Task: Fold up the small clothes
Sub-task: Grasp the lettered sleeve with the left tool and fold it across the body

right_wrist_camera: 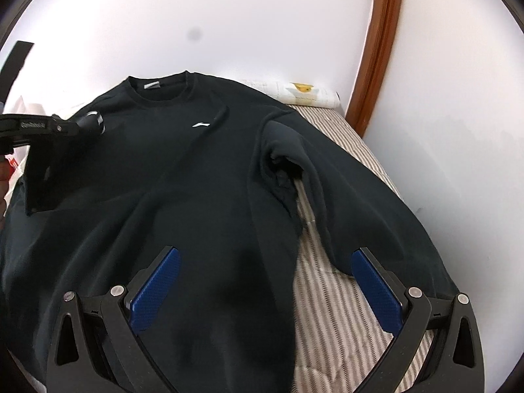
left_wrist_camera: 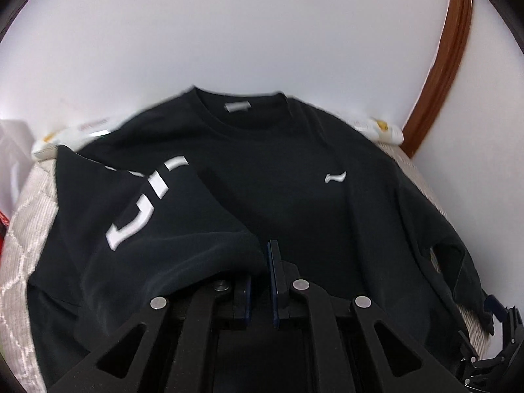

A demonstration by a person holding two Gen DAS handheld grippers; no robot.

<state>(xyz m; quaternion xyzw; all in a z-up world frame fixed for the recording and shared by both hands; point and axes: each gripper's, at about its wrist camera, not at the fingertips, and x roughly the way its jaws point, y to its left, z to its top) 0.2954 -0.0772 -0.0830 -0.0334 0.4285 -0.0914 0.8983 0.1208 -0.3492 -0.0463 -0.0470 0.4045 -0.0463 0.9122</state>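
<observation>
A black sweatshirt with a small white chest logo lies front up on a striped bed, collar toward the wall; it also shows in the right wrist view. My left gripper is shut on its left sleeve, which bears white lettering, and holds it folded over the chest. In the right wrist view the left gripper shows at the left with the sleeve hanging from it. My right gripper is open wide and empty above the lower body and the right sleeve, which lies spread out.
The striped bedcover shows under the sweatshirt. A white wall stands behind, with a brown wooden frame at the right. A white printed pillow or packet lies at the head of the bed. Red and white items sit at the far left.
</observation>
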